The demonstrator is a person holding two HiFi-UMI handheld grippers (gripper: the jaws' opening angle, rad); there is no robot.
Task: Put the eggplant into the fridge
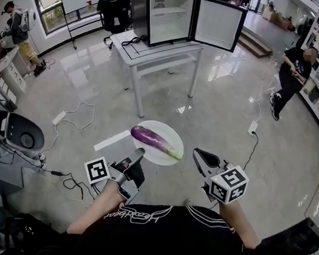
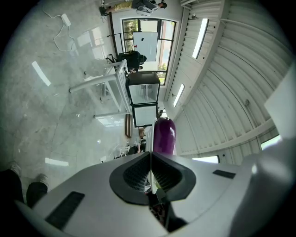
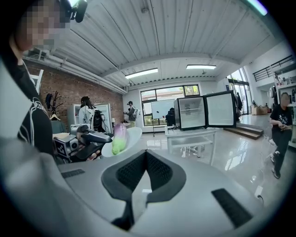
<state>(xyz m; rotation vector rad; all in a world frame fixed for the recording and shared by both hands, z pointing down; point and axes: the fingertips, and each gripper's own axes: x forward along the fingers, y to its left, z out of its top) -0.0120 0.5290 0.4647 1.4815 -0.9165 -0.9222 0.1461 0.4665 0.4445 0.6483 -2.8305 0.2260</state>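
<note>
Glossy-floor workroom; fridge (image 1: pixel 169 18) w/ door swung open sits on a white surface (image 1: pixel 155 55) at 12 o'clock, well apart from the person. Eggplant (image 1: pixel 153 141) lies loose on a white plate (image 1: pixel 168 129) held mid-air near frame centre, green stem end toward 4 o'clock, purple end toward 10.

Left gripper (image 1: pixel 139 152) at plate's 7 o'clock: jaws pinched narrow on the plate rim, which shows edge-on in the left gripper view w/ eggplant just beyond. Right gripper (image 1: pixel 198 153) just beside plate's 4 o'clock, apparently not touching. Its jaws are together, nothing btw them.

Handling, est.: smooth waxy skin, prob slippery. Firm but bruisable, moderate wt. Rounded, so it may roll off if the plate tilts. Plate is held by one rim only, so keep it level. If taking the veg directly, grip across the thick mid-body, not the thin stem end, w/ a light squeeze.
</note>
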